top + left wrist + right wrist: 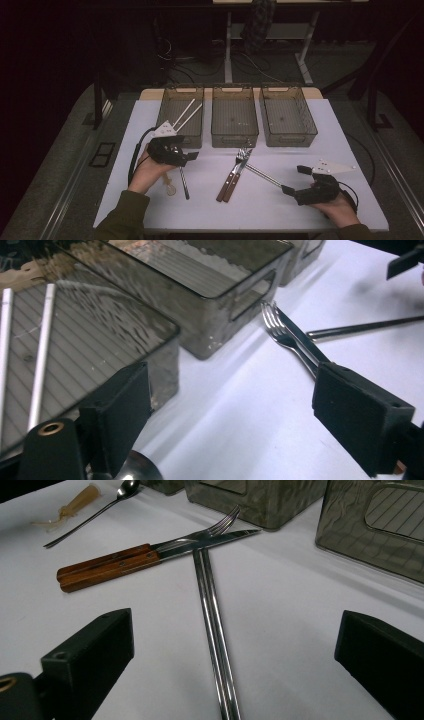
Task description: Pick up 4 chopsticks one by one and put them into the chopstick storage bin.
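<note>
**Metal chopsticks lie dead ahead of the right gripper**

The right gripper (300, 181) rests low on the white table (280, 210), jaws spread wide with nothing between them. The pair of steel chopsticks (212, 610) — slim, polished, lying side by side — starts between those jaws in the right gripper view and runs straight away from them, its long axis almost in line with the gripper. The right hand (340, 207) is plainly the nearer one, so I judge a short push forward and a squeeze would take them.

The chopsticks' far tips pass under a fork (220, 527) and knife (220, 541) with brown wooden handles. Further left, the left gripper (187, 157) hovers over a small metal spoon (184, 182), jaws also wide and empty — beside a pale spoon (169, 187). Beyond stand three smoky ribbed plastic bins; the left bin (172, 90) holds two white sticks (187, 114).
</note>
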